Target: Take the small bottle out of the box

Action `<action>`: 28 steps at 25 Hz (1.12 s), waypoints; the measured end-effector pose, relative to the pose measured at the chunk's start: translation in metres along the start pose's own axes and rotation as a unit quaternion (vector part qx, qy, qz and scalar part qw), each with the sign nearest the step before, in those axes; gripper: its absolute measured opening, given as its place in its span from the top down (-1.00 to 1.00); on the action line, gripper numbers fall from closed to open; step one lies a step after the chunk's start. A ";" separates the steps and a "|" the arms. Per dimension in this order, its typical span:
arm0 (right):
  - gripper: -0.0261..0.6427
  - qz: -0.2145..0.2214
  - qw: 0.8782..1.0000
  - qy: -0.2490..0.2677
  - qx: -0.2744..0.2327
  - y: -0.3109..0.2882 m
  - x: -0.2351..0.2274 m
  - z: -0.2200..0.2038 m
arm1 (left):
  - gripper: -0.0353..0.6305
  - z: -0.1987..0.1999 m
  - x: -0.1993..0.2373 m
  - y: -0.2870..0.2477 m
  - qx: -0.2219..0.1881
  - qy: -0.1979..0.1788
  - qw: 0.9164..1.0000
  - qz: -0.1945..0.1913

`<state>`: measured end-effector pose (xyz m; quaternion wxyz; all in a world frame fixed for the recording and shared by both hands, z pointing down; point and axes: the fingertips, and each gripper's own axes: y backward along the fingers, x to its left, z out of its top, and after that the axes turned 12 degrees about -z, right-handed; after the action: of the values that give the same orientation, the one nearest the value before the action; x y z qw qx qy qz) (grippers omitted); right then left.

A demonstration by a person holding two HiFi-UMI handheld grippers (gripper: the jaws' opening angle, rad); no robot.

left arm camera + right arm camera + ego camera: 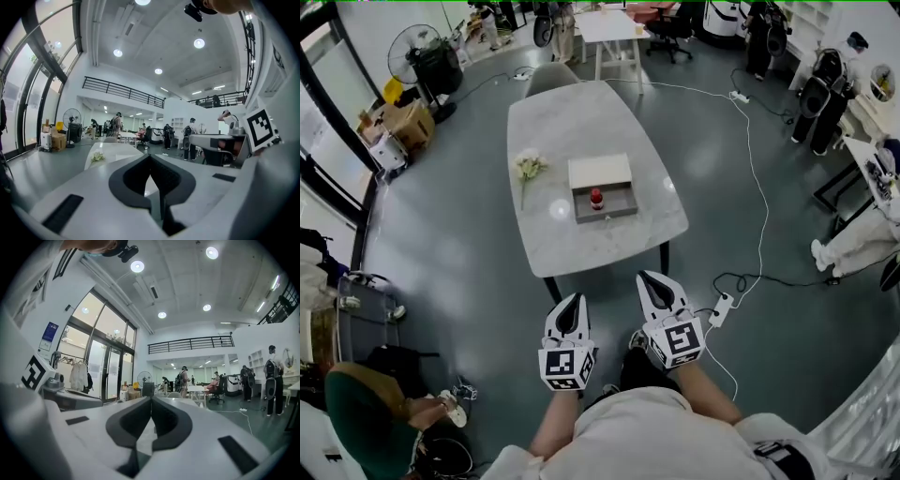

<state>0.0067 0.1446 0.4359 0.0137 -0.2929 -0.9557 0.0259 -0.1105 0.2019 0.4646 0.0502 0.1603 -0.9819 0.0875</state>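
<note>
Held low by the body: left hand-held gripper (574,305) and right hand-held gripper (654,286), both pinched together on nothing, well apart from the desk (553,122). Farther out, upright in the open box (605,216) mid-desk: the small bottle (596,198), red. Likely to go wrong: reaching in without first parting the jaws and knocking the bottle flat; clipping the box wall and shoving it toward the flowers (528,167).

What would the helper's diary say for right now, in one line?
task: not started | left claw: shut, empty | right claw: shut, empty | small bottle: in box on table
</note>
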 end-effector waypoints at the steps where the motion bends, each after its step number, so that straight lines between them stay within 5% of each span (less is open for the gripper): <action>1: 0.84 0.003 1.000 -0.001 -0.002 -0.012 -0.008 0.001 | 0.82 0.003 0.004 -0.012 0.001 0.002 1.000 -0.002; 14: 0.84 0.030 0.999 -0.015 0.012 -0.101 -0.101 -0.017 | 0.82 -0.006 0.021 -0.140 0.046 0.014 0.999 0.014; 28: 0.84 0.037 0.999 -0.005 0.039 -0.142 -0.119 -0.045 | 0.82 -0.042 0.059 -0.193 0.074 0.033 0.996 0.030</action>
<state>0.0272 -0.0377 0.4874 0.0196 -0.3273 -0.9425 0.0649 -0.1011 0.0113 0.5432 0.0677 0.1308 -0.9749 0.1672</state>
